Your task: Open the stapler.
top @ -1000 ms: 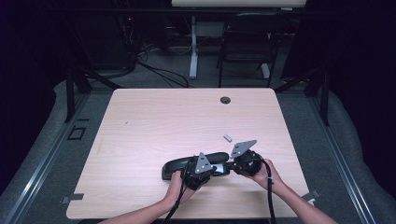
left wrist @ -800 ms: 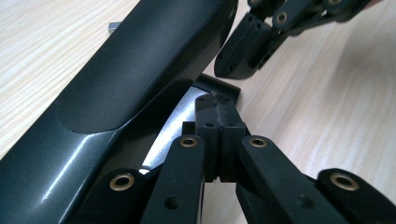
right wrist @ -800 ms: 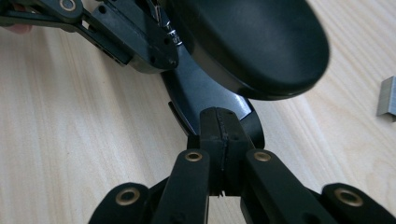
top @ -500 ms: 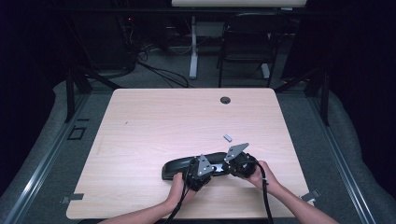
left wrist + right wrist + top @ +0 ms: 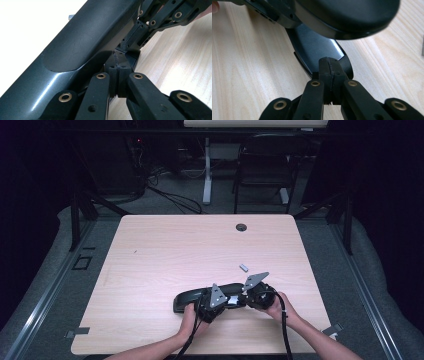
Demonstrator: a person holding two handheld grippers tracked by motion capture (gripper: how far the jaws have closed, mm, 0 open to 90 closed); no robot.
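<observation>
The pale wooden table (image 5: 165,255) is mostly bare. Near its front edge lies a long black glossy case (image 5: 192,298), looking closed. Both grippers meet at its right end: the left gripper (image 5: 117,68) and right gripper (image 5: 329,67) have their 2 jaws pressed together, perhaps pinching a thin dark flap, so opening it looks barely begun. A small grey piece (image 5: 244,267) sits just beyond.

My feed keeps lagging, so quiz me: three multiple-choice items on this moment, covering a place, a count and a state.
1. Where does the black glossy case lie?
A. near edge of the table
B. far edge
C. on the floor

2. How many small grey parts lie beyond the grippers?
A. one
B. three
C. five

3. How do the left gripper jaws stand?
A. wide apart
B. shut together
C. around a cup

Key: 1 A, it lies by the hands in the high view; 2 A, a single piece shows there; 3 B, the pads meet with no gap.
</observation>
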